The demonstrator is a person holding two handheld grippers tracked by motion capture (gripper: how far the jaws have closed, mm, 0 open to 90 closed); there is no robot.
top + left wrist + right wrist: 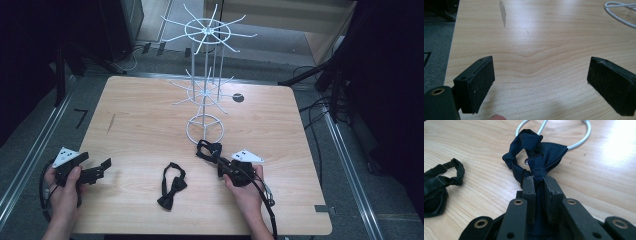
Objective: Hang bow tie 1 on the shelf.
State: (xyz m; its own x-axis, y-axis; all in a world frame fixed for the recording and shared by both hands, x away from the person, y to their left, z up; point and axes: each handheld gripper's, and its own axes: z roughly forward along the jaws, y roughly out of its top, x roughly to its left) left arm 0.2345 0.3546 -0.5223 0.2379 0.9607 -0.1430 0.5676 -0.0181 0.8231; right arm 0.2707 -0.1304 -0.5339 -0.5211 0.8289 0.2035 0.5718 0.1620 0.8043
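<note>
A dark navy fabric bow tie [536, 160] is clamped by the right gripper [539, 180]; its strap could be snagged on the white wire display rack [206, 90] just ahead. The left gripper [540, 85] is held agape, empty.

You get a bright table [150, 125] against dark surroundings in the high view; glare washes the wood at two o'clock in the right gripper view, nearest parts blurred.
</note>
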